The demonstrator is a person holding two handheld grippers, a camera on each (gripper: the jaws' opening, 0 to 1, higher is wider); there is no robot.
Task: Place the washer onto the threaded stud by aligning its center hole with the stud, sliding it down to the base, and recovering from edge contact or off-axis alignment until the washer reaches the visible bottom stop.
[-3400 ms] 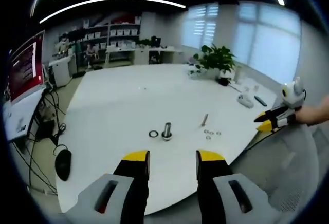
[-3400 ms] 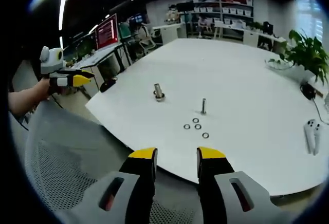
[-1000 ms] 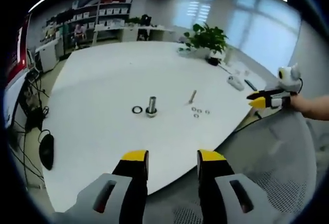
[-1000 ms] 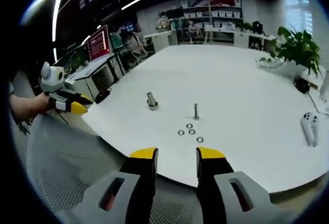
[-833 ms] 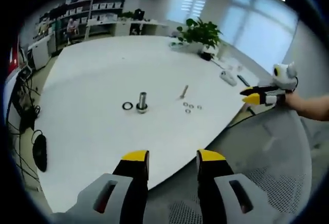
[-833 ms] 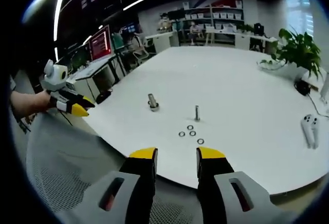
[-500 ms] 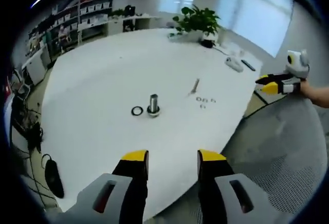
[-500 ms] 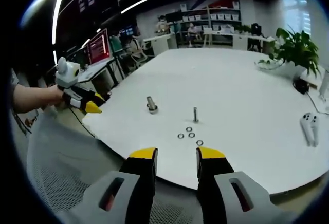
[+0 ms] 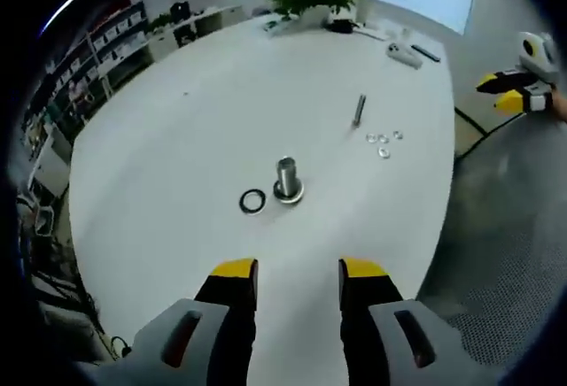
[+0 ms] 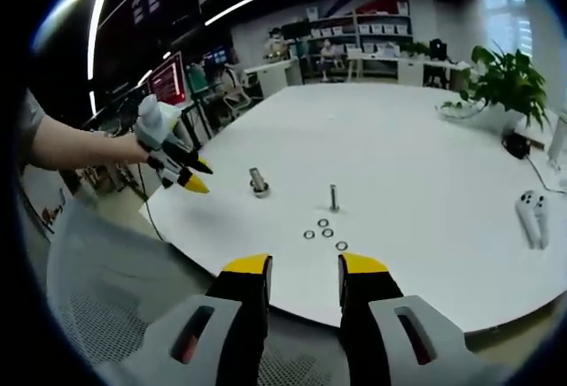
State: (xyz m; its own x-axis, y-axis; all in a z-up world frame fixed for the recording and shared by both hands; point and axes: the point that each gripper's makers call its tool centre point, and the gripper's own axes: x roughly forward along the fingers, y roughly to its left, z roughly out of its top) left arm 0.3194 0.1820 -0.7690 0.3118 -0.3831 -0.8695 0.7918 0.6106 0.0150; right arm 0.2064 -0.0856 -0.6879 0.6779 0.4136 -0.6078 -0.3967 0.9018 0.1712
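Above the round white counter (image 9: 177, 138), the left gripper (image 9: 298, 273) hovers with jaws spread and empty. Straight ahead lies the dark flat ring washer (image 9: 252, 200), just left of the upright steel threaded stud (image 9: 286, 180). The right gripper (image 10: 298, 267), also spread and empty, waits off the counter's edge, farther away; open room surrounds both parts.

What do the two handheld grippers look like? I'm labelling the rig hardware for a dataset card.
Both match: the left gripper and right gripper each have two black jaws capped with yellow tips, set in grey housings with slotted openings. Seen from the right gripper view, the left gripper has a pale grey body, and the person holding it wears a short grey sleeve.
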